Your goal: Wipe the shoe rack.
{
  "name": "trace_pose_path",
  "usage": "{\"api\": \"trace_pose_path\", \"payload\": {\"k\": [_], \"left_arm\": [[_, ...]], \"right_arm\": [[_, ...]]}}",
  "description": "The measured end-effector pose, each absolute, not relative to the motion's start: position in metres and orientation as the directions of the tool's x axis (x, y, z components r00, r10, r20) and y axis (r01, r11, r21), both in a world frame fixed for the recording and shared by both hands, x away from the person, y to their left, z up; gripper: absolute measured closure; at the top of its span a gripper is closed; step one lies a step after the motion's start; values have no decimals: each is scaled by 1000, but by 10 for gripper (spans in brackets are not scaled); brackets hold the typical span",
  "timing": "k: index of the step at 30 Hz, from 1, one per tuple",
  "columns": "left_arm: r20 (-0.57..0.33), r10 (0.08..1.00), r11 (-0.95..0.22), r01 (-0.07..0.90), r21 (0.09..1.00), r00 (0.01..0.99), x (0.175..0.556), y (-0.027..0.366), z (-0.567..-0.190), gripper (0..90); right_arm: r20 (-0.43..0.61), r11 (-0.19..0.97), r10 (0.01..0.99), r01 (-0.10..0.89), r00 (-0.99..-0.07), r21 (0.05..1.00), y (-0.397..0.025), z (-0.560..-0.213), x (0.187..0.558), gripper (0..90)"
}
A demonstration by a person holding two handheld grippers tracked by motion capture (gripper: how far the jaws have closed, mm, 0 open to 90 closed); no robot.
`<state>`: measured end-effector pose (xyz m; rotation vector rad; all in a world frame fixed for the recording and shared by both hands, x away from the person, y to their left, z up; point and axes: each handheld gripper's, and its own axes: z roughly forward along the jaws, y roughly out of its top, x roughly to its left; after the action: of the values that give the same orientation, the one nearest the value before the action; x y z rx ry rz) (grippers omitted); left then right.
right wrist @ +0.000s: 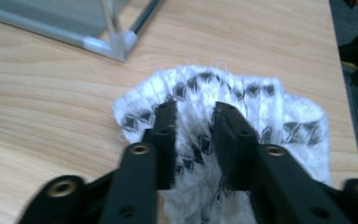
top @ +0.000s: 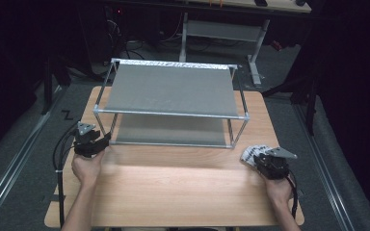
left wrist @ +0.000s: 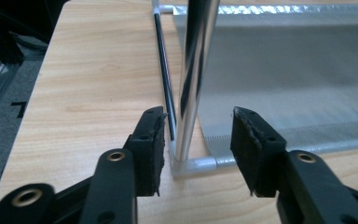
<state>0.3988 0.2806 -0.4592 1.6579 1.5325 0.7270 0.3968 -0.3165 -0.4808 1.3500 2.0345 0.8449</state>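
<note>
white fluffy cloth with black diamond checks [right wrist: 242,107] lies rumpled on the wooden tabletop [right wrist: 51,116], pinched in the right claw [right wrist: 194,116]; left claw [left wrist: 198,128] gapes around a shelf post [left wrist: 191,84].

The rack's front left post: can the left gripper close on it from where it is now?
Probably yes: the left gripper is open, with the post standing between its jaws and nothing between them.

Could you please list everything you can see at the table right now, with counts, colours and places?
table: one, light wood, under everything.
shelf rack: one, silver tube frame with two grey fabric tiers, far half of the table.
fluffy cloth: one, white with dark diamonds, near the rack's right front corner.
left gripper: one, black, jaws apart around the rack's left front post.
right gripper: one, black, jaws pinching the cloth.
hands: two, holding the grippers.
</note>
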Motion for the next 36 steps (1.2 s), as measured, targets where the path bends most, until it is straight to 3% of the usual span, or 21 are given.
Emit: {"api": "trace_pose_path", "payload": {"k": [1, 7, 20, 22, 28, 36], "left_arm": [[-85, 989, 0, 562, 827, 124, 397, 280, -460, 517], [-76, 988, -14, 571, 821, 134, 388, 273, -467, 498], [-57, 977, -78, 589, 804, 208, 377, 249, -479, 477], [-61, 974, -83, 589, 804, 220, 377, 245, -480, 475], [-64, 965, -99, 580, 809, 254, 373, 234, -478, 455], [-73, 944, -131, 570, 811, 321, 365, 216, -479, 424]], "right_arm": [[-92, 291, 936, 597, -340, 748, -317, -485, 402, 803], [-87, 277, 943, 614, -321, 739, -316, -493, 418, 874], [-52, 223, 960, 637, -276, 738, -317, -495, 458, 890], [-45, 219, 959, 632, -280, 743, -318, -494, 462, 861], [2, 192, 951, 598, -308, 779, -319, -483, 447, 653], [27, 198, 926, 547, -376, 814, -312, -474, 411, 562]]}}
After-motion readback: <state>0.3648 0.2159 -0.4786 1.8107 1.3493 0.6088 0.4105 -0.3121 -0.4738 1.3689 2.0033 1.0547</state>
